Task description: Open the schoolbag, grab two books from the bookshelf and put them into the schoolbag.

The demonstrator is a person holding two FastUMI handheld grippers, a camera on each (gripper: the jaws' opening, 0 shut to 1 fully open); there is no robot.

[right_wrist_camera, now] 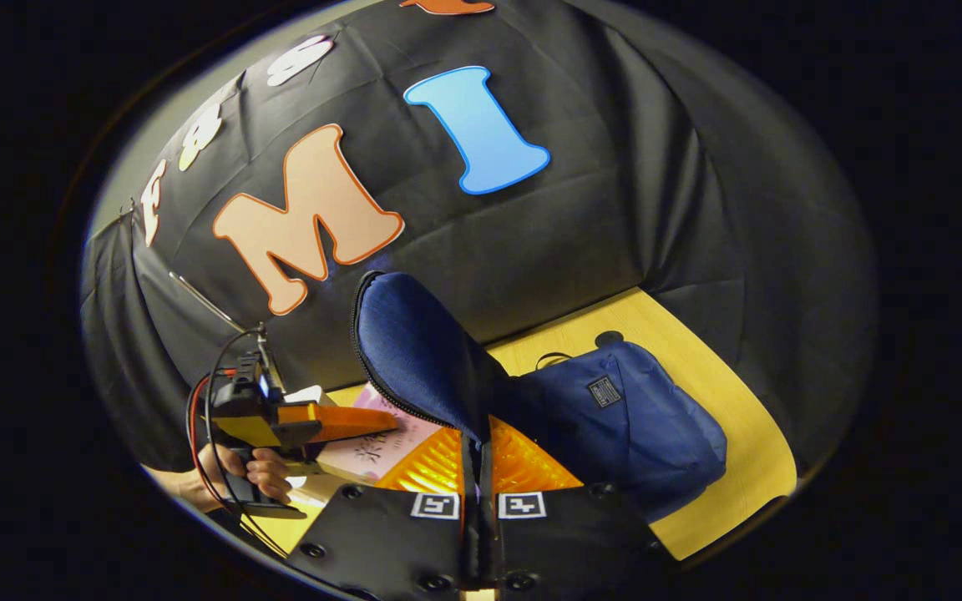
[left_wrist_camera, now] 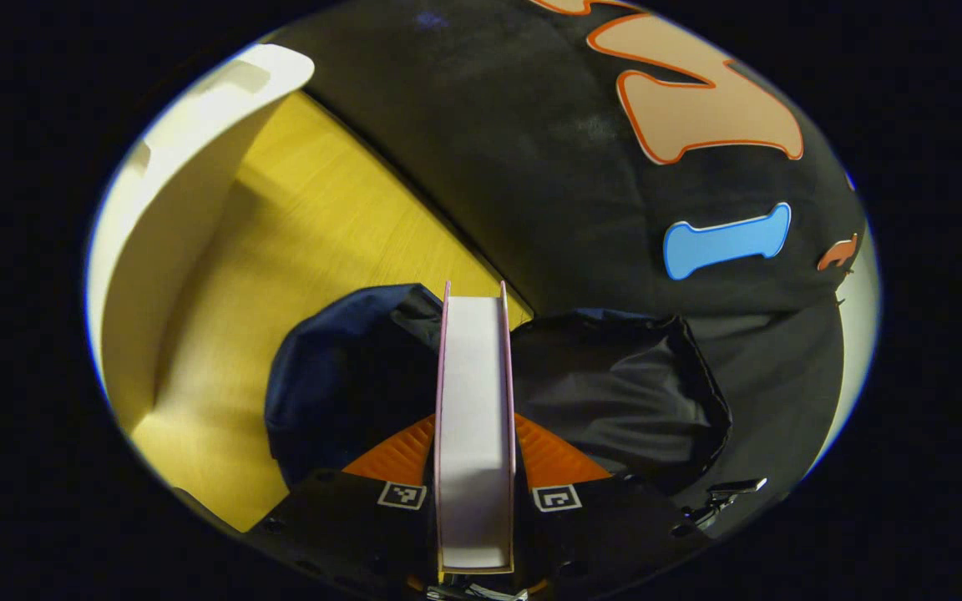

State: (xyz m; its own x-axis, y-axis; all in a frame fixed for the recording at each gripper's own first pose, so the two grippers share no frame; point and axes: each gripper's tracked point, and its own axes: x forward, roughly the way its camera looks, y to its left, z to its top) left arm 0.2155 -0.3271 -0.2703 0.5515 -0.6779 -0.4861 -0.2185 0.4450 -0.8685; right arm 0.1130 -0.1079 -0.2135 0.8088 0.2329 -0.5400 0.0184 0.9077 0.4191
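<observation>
The book (left_wrist_camera: pixel 475 426) stands edge-on, clamped between the left gripper (left_wrist_camera: pixel 475 467) fingers, at the mouth of the open schoolbag (right_wrist_camera: pixel 615 417) on the wooden table (right_wrist_camera: pixel 723 434). The right gripper (right_wrist_camera: pixel 478 476) pinches the bag's raised flap (right_wrist_camera: pixel 414 351), holding it up.

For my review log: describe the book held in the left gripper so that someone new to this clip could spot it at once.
Start at the yellow wooden table with the dark blue schoolbag lying on it. At the bag's open end, the right gripper holds the flap up, and the left gripper brings in the book. It is pink-covered with white page edges, the only pale flat thing among the dark fabric.
</observation>
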